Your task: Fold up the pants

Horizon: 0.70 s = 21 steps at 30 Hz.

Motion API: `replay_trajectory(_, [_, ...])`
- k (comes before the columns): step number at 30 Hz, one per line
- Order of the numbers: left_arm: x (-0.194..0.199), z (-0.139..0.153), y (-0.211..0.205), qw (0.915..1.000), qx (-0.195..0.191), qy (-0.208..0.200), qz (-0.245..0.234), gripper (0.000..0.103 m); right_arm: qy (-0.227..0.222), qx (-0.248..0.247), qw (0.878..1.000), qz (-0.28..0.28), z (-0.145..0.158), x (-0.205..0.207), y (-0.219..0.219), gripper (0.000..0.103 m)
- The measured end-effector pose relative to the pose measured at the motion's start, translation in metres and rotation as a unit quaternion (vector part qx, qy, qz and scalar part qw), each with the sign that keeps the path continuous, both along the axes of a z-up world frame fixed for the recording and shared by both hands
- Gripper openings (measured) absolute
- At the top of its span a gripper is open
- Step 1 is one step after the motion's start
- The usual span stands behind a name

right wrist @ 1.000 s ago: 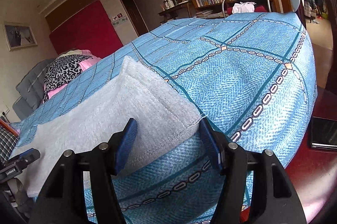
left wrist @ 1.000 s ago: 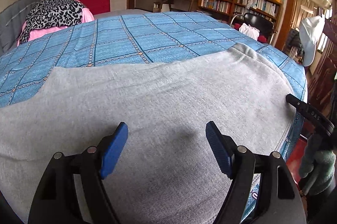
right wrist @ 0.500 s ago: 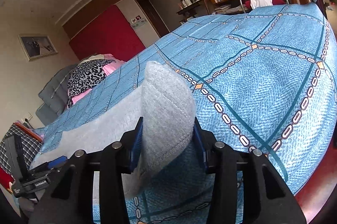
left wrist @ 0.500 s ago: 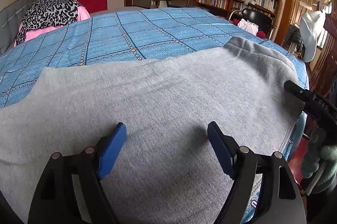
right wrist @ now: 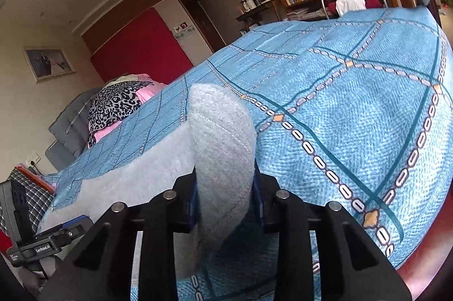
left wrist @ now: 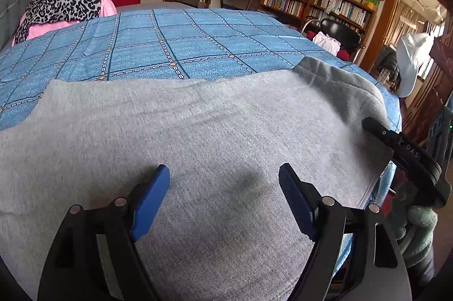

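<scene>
Grey sweatpants (left wrist: 198, 136) lie spread flat on the blue patterned bedspread (left wrist: 175, 46). My left gripper (left wrist: 223, 202) is open, its blue pads just above the cloth near the front edge, holding nothing. My right gripper (right wrist: 225, 199) is shut on the pants' waistband end (right wrist: 223, 136), which stands up bunched between the jaws. In the left wrist view the right gripper (left wrist: 402, 151) shows at the pants' right edge, where the darker grey band (left wrist: 348, 91) curls up. The left gripper's body (right wrist: 42, 241) shows at the far left of the right wrist view.
A leopard-print and pink bundle (left wrist: 62, 6) lies at the far left of the bed. A black chair (left wrist: 337, 32) with white cloth and bookshelves (left wrist: 311, 3) stand beyond the bed's right side. The bed edge drops to a red floor (right wrist: 424, 267) on the right.
My right gripper closed on the waistband end and lifted it, so it now stands bunched between the jaws. The left gripper stayed open over the cloth, shifting only slightly.
</scene>
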<state>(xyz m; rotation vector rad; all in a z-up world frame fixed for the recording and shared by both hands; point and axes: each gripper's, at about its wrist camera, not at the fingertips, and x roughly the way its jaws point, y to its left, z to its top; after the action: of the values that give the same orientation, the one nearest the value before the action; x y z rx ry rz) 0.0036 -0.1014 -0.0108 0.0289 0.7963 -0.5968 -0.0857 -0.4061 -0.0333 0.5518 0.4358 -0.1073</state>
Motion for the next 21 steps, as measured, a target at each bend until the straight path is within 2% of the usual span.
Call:
replay_trajectory(5, [0.005, 0.009, 0.006, 0.9988, -0.039, 0.029, -0.009, 0.079, -0.029, -0.076, 0.996, 0.026, 0.031, 0.004, 0.038, 0.028])
replay_trajectory(11, [0.013, 0.021, 0.022, 0.9953, -0.083, 0.049, -0.003, 0.079, -0.069, -0.150, 0.984, 0.068, 0.056, 0.007, 0.092, 0.028])
replay_trajectory(16, [0.020, 0.025, 0.043, 0.9918, -0.113, 0.060, 0.014, 0.079, -0.085, -0.192, 0.971, 0.114, 0.062, 0.013, 0.139, 0.028])
replay_trajectory(21, [0.023, 0.025, 0.067, 0.9852, -0.151, 0.073, 0.032, 0.079, -0.079, -0.214, 0.959, 0.166, 0.052, 0.020, 0.180, 0.028])
